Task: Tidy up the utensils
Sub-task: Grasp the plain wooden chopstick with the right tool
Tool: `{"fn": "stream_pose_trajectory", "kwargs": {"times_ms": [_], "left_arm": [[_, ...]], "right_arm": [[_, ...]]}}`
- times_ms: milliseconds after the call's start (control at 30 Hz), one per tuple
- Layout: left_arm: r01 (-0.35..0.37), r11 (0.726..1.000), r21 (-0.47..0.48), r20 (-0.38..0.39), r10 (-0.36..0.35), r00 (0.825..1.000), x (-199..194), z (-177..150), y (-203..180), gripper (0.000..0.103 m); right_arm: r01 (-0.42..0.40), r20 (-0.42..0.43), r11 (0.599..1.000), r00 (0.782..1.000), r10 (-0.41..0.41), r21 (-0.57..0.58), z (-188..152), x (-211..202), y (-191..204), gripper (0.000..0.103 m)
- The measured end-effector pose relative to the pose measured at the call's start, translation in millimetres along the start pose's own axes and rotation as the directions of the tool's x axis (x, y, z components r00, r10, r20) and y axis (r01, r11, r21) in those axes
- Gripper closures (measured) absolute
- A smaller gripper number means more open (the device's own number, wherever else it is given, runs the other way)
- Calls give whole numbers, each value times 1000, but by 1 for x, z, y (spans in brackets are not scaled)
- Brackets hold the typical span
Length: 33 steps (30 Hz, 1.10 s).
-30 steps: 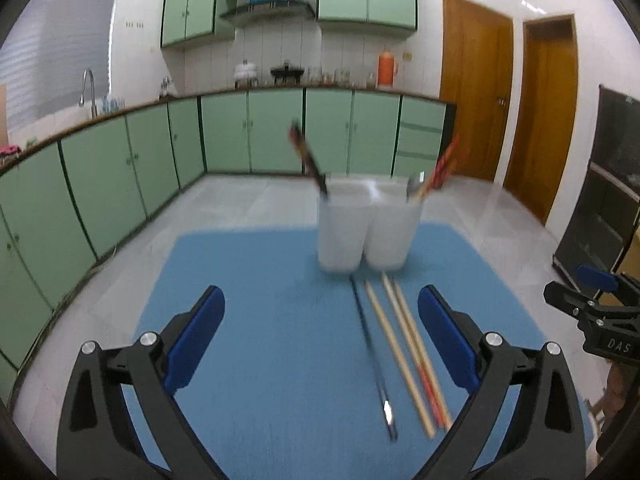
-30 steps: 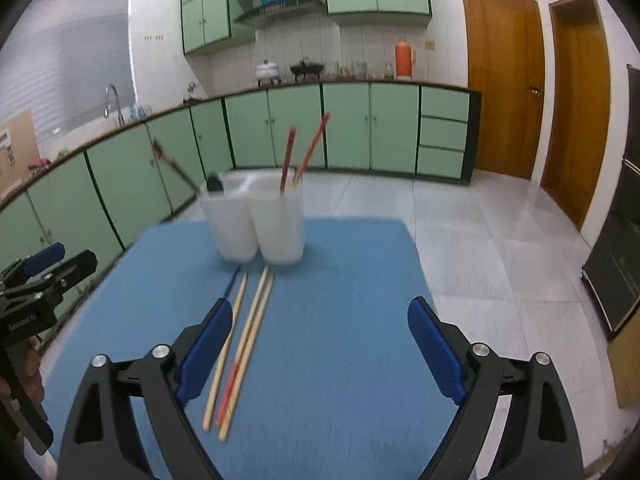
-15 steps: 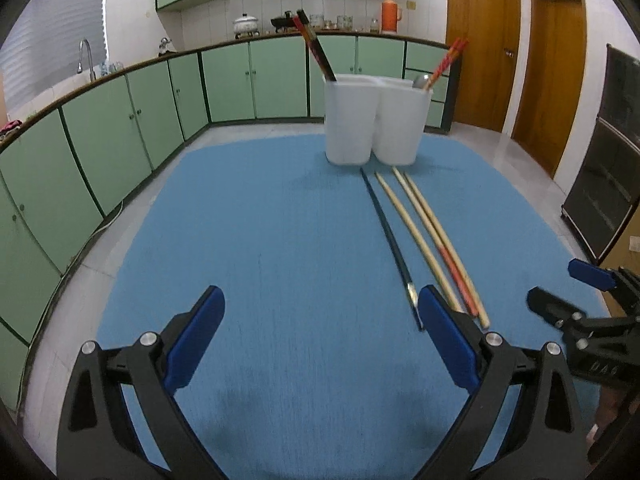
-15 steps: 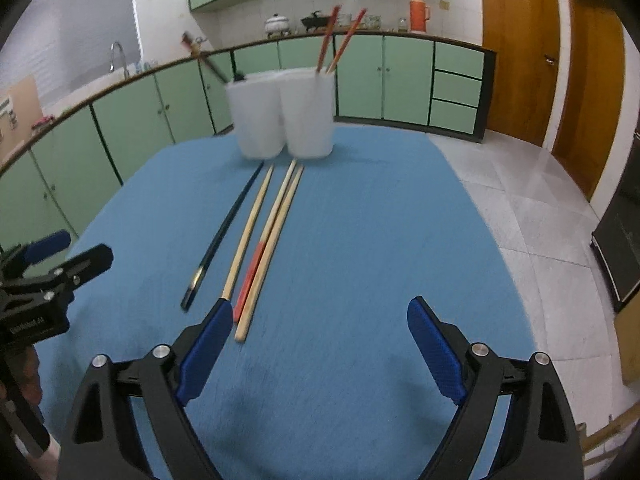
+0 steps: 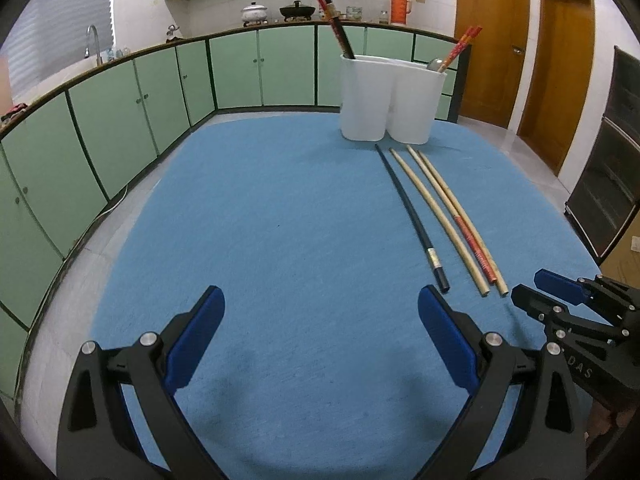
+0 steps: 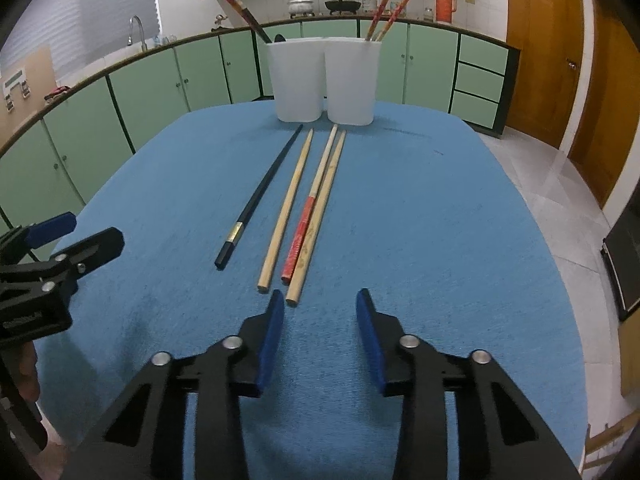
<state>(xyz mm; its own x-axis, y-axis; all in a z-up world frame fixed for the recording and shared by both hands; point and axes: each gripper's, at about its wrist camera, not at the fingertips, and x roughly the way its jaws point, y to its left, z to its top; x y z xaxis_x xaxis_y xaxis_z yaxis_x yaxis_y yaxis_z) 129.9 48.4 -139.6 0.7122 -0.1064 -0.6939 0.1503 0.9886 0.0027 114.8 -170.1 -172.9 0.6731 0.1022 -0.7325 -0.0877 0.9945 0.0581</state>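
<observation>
Several chopsticks lie side by side on the blue cloth [image 6: 420,220]: a black one [image 6: 260,196], a plain wooden one [image 6: 286,208], a red-banded one [image 6: 303,224] and a printed wooden one [image 6: 319,208]. Behind them stands a white two-compartment holder [image 6: 298,80] with more chopsticks in it. My right gripper [image 6: 320,304] hovers just short of their near ends, its jaws closing with nothing between them. My left gripper [image 5: 320,300] is wide open over bare cloth, left of the black chopstick [image 5: 412,212]. The holder [image 5: 364,100] stands at the far end.
The cloth covers a table whose edges drop to a tiled floor on both sides. Green kitchen cabinets run along the back and left, wooden doors at the right. Each gripper shows in the other's view: the right gripper [image 5: 560,300] and the left gripper [image 6: 68,240].
Both grippers have sunk toward the cloth and tilted down, so the chopsticks lie closer in view. The right jaws have narrowed from wide apart to a small gap. The left jaws stayed wide.
</observation>
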Motion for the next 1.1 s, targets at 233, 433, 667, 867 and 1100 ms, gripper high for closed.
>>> {"fn": "stream_pose_trajectory", "kwargs": {"times_ms": [233,433,667,867,1100], "left_arm": [[7,1000,-18,-3,-8,1000,2,-3,8,9],[17,999,-27,-6,-17,1000,3,-4,10,9],[34,999,-25,-12,-35,999,5,-4,4,9],[61,998,9,-16,-61,998,6,-3,-13,9],[95,995,17,-29,-95,995,17,0,-40,10]], "right_arm": [[9,-17,1000,1000,-9,-14,1,10,10,75],[30,-11,999,999,-30,-16,2,16,15,80],[39,4,999,999,-39,-8,1,17,15,96],[51,10,997,999,-52,56,0,9,-8,96],[77,11,991,997,-78,106,-4,2,-37,96]]}}
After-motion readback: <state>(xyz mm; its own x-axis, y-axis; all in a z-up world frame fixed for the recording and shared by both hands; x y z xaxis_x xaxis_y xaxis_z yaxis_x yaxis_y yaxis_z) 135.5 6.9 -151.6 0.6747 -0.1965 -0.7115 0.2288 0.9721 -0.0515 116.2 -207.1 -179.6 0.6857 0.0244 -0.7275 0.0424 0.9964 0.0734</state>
